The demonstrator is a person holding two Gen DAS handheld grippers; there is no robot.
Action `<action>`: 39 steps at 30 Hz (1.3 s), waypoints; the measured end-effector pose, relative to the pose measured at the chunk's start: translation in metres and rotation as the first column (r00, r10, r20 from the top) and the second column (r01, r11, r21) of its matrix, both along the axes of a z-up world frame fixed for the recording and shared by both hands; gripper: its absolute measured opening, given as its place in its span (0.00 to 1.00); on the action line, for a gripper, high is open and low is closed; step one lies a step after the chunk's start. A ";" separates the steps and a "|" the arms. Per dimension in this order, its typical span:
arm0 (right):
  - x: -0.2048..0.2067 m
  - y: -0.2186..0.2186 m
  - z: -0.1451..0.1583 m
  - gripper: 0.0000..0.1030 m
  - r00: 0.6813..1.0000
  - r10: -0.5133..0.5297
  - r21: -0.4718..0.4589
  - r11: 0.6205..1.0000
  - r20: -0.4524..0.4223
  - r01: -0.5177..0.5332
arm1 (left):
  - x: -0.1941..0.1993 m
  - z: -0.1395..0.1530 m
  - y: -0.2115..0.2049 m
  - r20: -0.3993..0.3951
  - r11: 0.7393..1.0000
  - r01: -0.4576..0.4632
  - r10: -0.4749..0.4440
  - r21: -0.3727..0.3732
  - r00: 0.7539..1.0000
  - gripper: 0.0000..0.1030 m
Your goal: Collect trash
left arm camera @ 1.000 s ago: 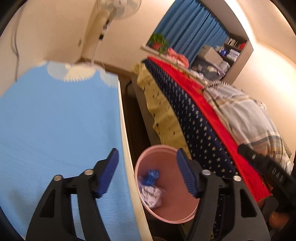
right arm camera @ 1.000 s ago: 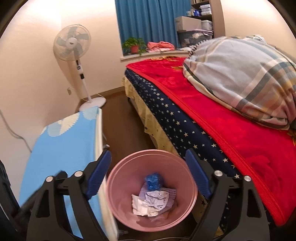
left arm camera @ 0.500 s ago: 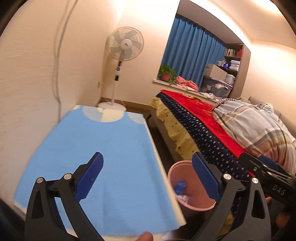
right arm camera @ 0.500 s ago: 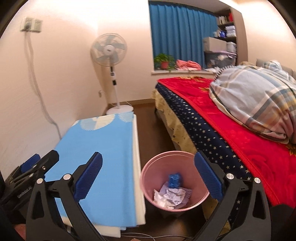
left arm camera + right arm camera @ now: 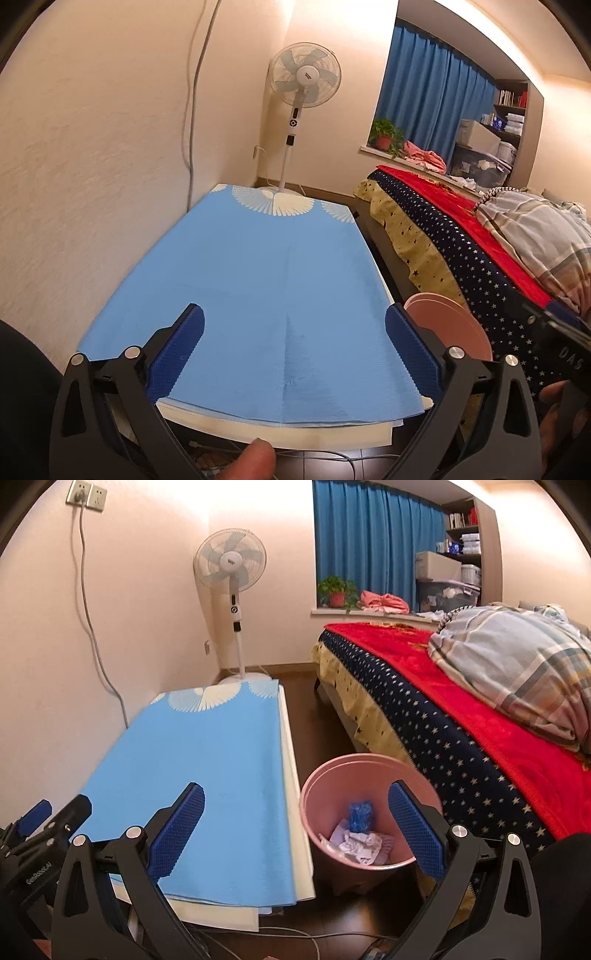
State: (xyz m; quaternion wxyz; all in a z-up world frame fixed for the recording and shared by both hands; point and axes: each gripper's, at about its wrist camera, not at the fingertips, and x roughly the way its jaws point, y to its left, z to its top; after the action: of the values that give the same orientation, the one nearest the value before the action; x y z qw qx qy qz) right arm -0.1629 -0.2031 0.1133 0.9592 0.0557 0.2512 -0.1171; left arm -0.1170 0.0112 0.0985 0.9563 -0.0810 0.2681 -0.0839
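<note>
The left tool (image 5: 293, 347) hangs over the near end of the bench (image 5: 258, 430), its blue-padded jaws spread wide with nothing between them. Under it lies a blue cloth (image 5: 255, 291) with white fan prints at its far end, at 12 o'clock. A standing fan (image 5: 304, 79) rises beyond the bench against the wall. At 3 o'clock from the left tool, a pink trash bin (image 5: 448, 325) sits on the floor between the bench and the bed (image 5: 454, 243), only its rim and inner wall showing here.

The right tool (image 5: 295, 830) is likewise spread wide and holds nothing; its left pad sits over the blue cloth (image 5: 192, 760), its right pad over the pink trash bin (image 5: 354, 771). Inside the bin (seen clearly in this view) lie a crumpled blue wrapper (image 5: 360, 816) and, touching it at 6 o'clock, crumpled white paper (image 5: 360, 843). A plaid duvet (image 5: 517, 664) is heaped on the bed's red blanket (image 5: 476, 716) at 2 o'clock.
</note>
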 end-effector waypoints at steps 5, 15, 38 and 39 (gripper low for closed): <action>0.001 0.009 -0.002 0.95 1.000 0.000 -0.019 1.000 -0.006 0.000 | -0.005 -0.004 0.005 -0.003 1.000 0.014 -0.014 -0.010 1.000 0.92; 0.003 0.011 -0.008 0.95 1.000 -0.001 -0.027 1.000 -0.021 0.001 | -0.008 -0.006 0.002 -0.003 0.999 0.036 -0.036 -0.012 0.999 0.92; -0.001 0.007 -0.004 0.95 1.000 -0.008 -0.016 1.000 -0.011 0.008 | -0.011 -0.010 -0.002 0.001 0.999 0.052 -0.052 0.012 0.999 0.92; -0.001 0.007 -0.004 0.95 1.000 -0.008 -0.016 1.000 -0.011 0.008 | -0.012 -0.010 -0.002 0.001 0.999 0.053 -0.053 0.012 0.999 0.92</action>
State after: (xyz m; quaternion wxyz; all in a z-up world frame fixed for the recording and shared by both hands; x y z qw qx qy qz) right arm -0.1639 -0.1957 0.1092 0.9577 0.0486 0.2554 -0.1230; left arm -0.1286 0.0091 0.0880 0.9545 -0.0682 0.2698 -0.1075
